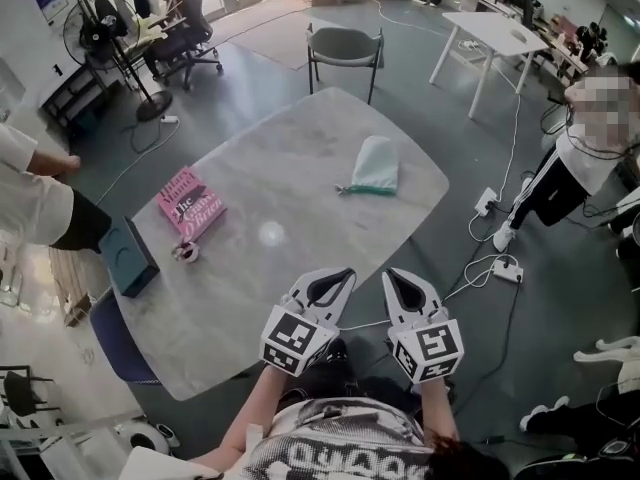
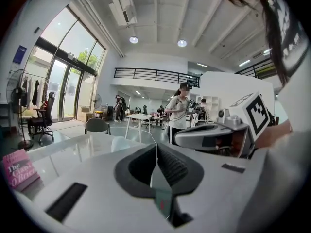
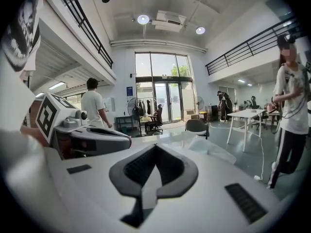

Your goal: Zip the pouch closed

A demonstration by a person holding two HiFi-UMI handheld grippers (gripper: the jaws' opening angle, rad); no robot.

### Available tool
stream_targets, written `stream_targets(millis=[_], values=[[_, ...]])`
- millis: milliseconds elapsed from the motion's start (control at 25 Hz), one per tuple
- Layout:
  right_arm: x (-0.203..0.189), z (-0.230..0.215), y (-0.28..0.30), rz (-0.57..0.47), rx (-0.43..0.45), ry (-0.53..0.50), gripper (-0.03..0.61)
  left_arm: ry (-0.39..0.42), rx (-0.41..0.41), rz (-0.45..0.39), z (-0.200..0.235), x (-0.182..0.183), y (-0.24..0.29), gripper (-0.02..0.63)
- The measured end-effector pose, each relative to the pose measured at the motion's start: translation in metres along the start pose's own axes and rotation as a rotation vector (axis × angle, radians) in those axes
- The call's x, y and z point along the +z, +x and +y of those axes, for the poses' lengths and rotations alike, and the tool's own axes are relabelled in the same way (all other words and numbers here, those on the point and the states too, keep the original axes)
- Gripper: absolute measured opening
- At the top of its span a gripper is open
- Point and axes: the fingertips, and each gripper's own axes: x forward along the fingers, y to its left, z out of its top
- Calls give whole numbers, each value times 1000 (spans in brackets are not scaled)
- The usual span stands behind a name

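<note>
Pale mint pouch, teal zipper edge, flat on marble table

Pink book, grey chair

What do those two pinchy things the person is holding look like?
Both the left gripper and right gripper are white, with pointed jaws lined in dark ribbed padding. Each carries a cube printed with black-and-white square markers. The person wears a black-and-white patterned top.
</note>
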Motion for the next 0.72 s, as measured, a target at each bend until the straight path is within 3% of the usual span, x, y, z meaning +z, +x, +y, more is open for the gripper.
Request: stream_targets(millis=[360,720], values=[[5,-5,29,25,13,-7,-2,-22,-15,3,18,0,11,14],[-1,-5,54,61,93,-35,-2,-67,74,14,45,-14,14,14]])
